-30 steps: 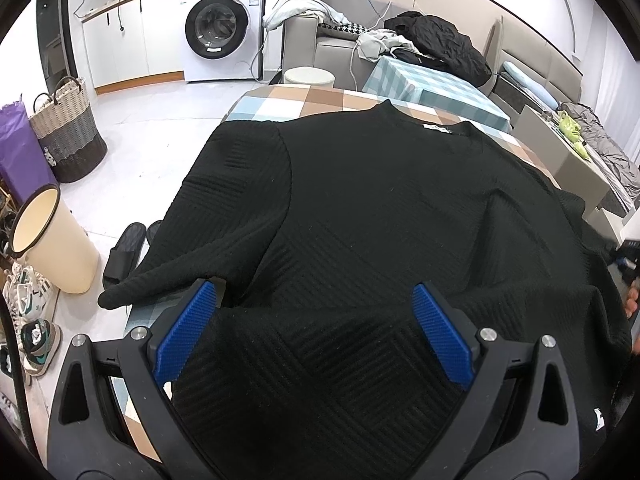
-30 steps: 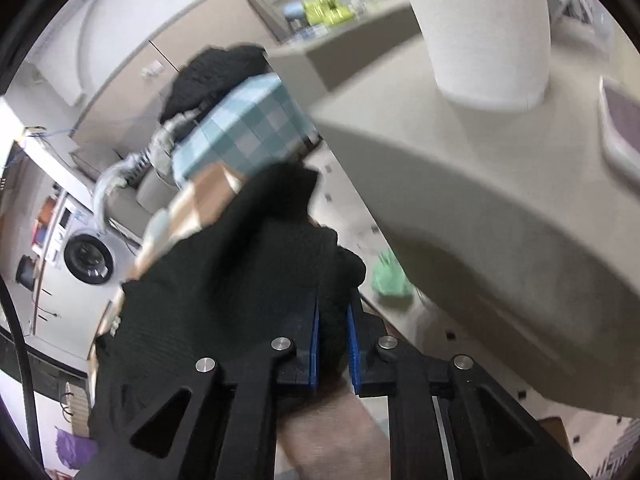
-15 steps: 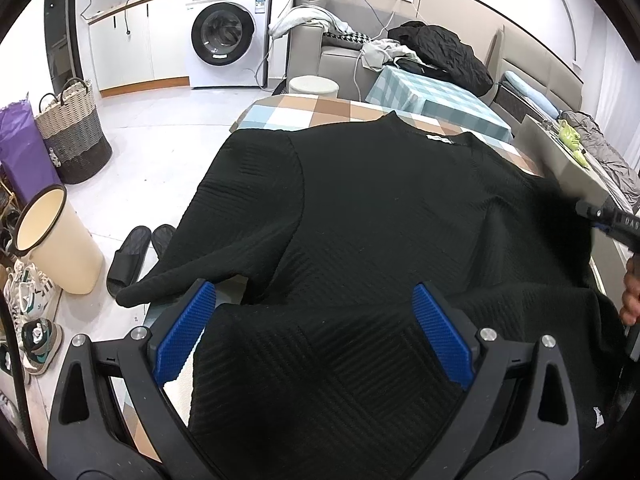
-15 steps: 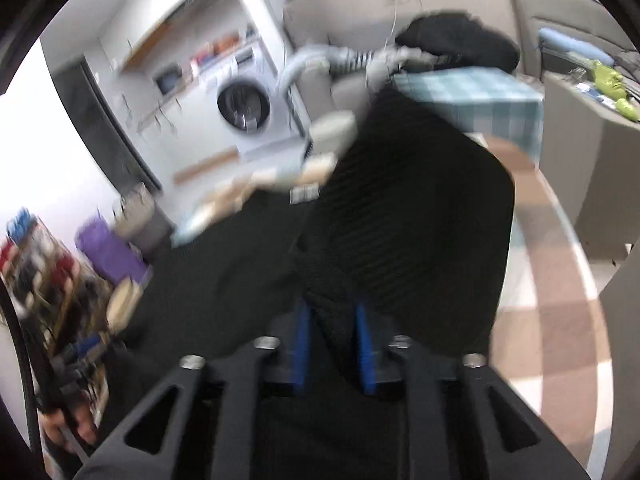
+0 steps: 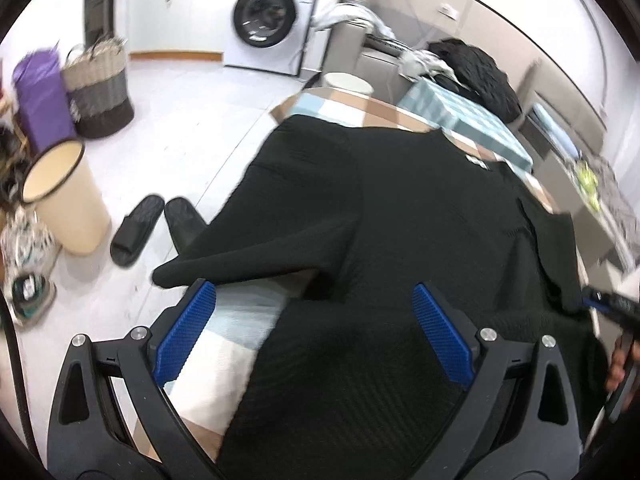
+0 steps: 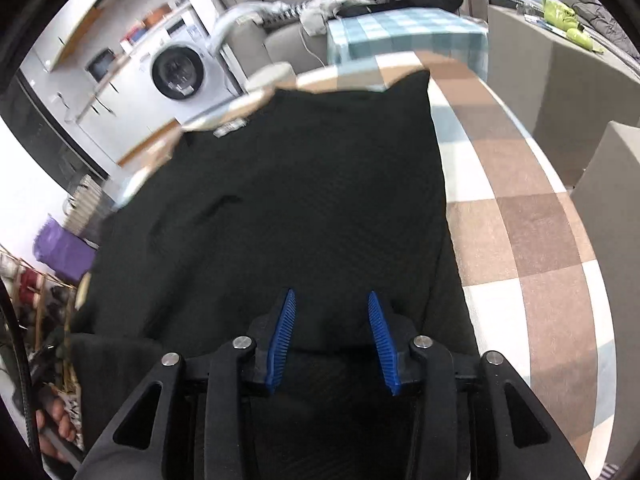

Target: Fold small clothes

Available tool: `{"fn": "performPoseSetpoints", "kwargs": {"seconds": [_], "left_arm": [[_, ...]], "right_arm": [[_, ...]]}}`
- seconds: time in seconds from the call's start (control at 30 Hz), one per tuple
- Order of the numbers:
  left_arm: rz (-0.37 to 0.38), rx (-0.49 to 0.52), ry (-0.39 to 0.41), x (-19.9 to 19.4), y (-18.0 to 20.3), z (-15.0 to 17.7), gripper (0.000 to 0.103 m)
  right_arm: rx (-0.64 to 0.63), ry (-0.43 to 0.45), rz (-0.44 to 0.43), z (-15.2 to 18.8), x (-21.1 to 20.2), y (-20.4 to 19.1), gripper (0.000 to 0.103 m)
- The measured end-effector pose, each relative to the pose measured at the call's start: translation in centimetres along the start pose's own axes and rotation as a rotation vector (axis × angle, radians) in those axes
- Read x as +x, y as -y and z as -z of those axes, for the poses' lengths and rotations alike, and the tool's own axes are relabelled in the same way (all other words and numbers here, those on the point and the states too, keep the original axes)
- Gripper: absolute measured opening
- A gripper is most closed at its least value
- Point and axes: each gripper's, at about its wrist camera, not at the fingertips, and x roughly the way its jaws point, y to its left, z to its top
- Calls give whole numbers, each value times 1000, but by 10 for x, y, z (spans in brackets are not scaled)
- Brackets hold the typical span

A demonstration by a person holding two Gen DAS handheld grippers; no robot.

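A black knit sweater (image 5: 400, 208) lies spread on a table with a checked cloth (image 5: 224, 364); its right sleeve is folded in over the body (image 6: 304, 200). Its left sleeve (image 5: 256, 256) hangs past the table's left edge. My left gripper (image 5: 314, 334) is open and empty above the sweater's hem. My right gripper (image 6: 331, 340) is open and empty just over the folded sleeve end, and shows at the right edge of the left wrist view (image 5: 612, 304). A white neck label (image 6: 230, 126) shows at the collar.
The checked cloth is bare at the right (image 6: 520, 208). On the floor at the left are a cream bin (image 5: 64, 196), black slippers (image 5: 152, 228), a woven basket (image 5: 100, 88) and a purple bag (image 5: 40, 100). A washing machine (image 5: 272, 28) and sofa stand behind.
My right gripper carried the right sleeve in over the sweater's body, then opened and let it go. My left gripper shifted slightly left and stayed open.
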Motion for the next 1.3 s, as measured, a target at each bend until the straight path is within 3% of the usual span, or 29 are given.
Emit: {"fn": "performPoseSetpoints", "kwargs": {"seconds": [0.1,0.2,0.27,0.4,0.63,0.8,0.83,0.87,0.9,0.97,1.07,1.17,1.3], "left_arm": [[1,-78,-2,0,-26,-3,96],[20,-168,-22,2,-52,-7,79],[80,-253,-46,3,-71,-6,67],[148,-382,-97,11,-100,-2,66],[115,-474,-103,26,-128,1,67],[105,-476,-109,44,-127,-5,67],[108,-473,-101,48,-125,-8,59],[98,-464,-87,50,-123,-11,41],[64,-446,-70,52,-122,-13,33],[60,-436,-48,51,-119,-19,4],[37,-404,17,44,-113,-30,4],[0,-305,87,32,-86,-46,4],[49,-133,177,15,-20,-73,4]], "right_arm": [[10,47,-38,8,-22,-3,52],[30,73,-68,17,-37,-3,53],[60,78,-90,22,-40,-1,53],[91,79,-97,30,-44,3,54],[122,76,-71,35,-43,5,54],[141,83,-71,39,-44,6,54],[144,84,-69,40,-44,7,54],[147,85,-64,42,-45,7,54],[151,84,-63,42,-45,8,54],[162,86,-60,44,-46,11,54],[180,94,-57,46,-48,14,54],[196,103,-57,48,-52,18,54],[216,119,-55,52,-60,24,54]]}}
